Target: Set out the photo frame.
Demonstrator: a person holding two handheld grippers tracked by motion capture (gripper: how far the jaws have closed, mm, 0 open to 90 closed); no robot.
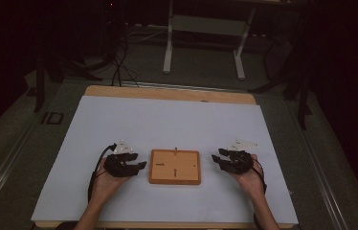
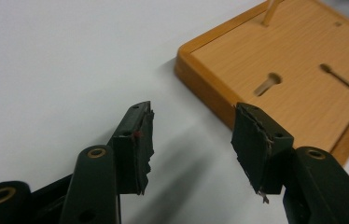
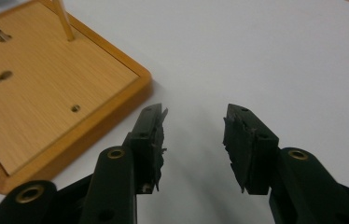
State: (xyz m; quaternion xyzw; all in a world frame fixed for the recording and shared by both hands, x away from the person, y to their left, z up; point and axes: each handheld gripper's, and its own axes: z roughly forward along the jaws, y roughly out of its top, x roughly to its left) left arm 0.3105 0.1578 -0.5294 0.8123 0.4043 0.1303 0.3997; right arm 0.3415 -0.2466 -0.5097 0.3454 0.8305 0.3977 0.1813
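So at this point basically nothing had been started, as far as I could judge. The wooden board [image 1: 175, 166] with the raised rim sat flat in the middle of the white table cover [image 1: 167, 120], with a thin upright peg [image 2: 271, 10] near its far edge and a couple of keyhole-shaped slots [image 2: 268, 83] cut into the face. Nothing was in the slots that I could make out, and neither gripper had anything in it.

I had the left gripper [image 1: 136, 161] parked just beside the board's left edge and the right gripper [image 1: 218, 159] just beside its right edge, both pointing inward at it. Both sets of jaws stood apart with only bare table between them. In the left gripper view the board's corner sat just past the right-hand pad [image 2: 252, 140], close but not touching. In the right gripper view the board lay off to the left of the pads [image 3: 151, 140], clear of the gap.

So the whole job was left, I'd say, starting with getting hold of the board or that peg.
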